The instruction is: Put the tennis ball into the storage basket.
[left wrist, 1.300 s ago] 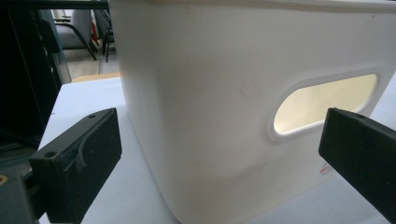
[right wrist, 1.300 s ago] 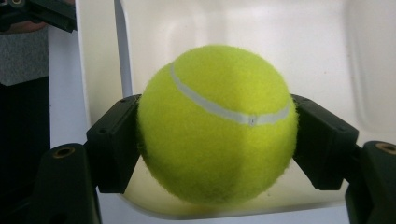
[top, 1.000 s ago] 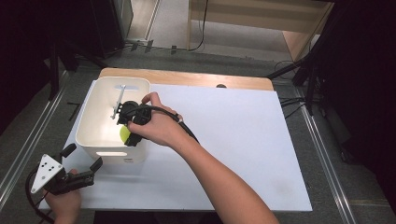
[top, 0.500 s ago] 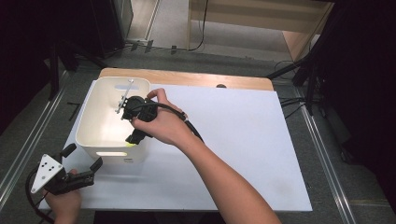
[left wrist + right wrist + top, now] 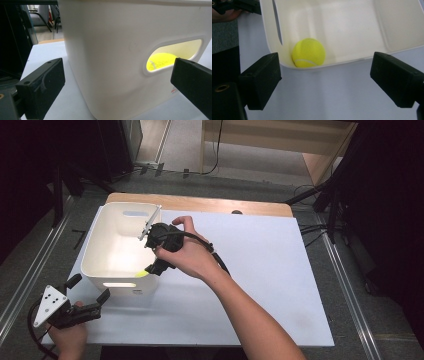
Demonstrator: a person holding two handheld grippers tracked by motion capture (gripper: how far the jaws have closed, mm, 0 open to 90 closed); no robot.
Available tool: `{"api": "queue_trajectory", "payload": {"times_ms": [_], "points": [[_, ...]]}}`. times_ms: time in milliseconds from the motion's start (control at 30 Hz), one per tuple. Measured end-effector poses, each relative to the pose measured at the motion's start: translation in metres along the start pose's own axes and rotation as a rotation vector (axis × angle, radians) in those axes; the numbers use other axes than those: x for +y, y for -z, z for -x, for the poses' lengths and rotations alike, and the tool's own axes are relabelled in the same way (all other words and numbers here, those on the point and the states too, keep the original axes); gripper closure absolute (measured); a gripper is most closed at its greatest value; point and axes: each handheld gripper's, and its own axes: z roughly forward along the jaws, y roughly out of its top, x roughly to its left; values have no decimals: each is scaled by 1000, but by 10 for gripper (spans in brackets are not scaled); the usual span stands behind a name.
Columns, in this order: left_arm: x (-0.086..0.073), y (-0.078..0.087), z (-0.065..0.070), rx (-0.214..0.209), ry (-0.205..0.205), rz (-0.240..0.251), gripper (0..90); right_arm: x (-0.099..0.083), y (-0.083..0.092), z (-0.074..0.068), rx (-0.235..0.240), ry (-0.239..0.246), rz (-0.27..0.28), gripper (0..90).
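A yellow tennis ball (image 5: 309,52) lies in the near right corner of the white bin (image 5: 95,245), apart from both grippers. My right gripper (image 5: 153,268) hangs over the bin's right rim and points down at the ball (image 5: 141,273). Its jaws have just been opening and stand wide with nothing between them (image 5: 327,80). My left gripper (image 5: 89,288) rests low at the table's front left, open, and faces the bin's near wall (image 5: 105,50). Through the wall's handle slot the ball (image 5: 161,62) glows yellow.
The bin stands at the back left of a white table sheet (image 5: 260,270), whose right half is bare. A wooden strip (image 5: 200,204) runs along the far edge. The person's right forearm (image 5: 250,320) crosses the middle of the sheet. Dark floor and metal rails flank the table.
The right gripper opened and let go of the tennis ball, which now lies in the bin. That gripper drifted right and slightly up. The left gripper kept still.
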Motion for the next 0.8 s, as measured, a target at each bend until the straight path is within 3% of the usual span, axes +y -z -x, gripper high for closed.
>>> {"api": "queue_trajectory", "payload": {"times_ms": [33, 800], "points": [[0, 0, 0, 0, 0, 0, 0, -2, 0, 0, 1, -9, 6, 0], [0, 0, 0, -2, -3, 0, 0, -50, 12, 3, -35, -85, 36, 0]]}}
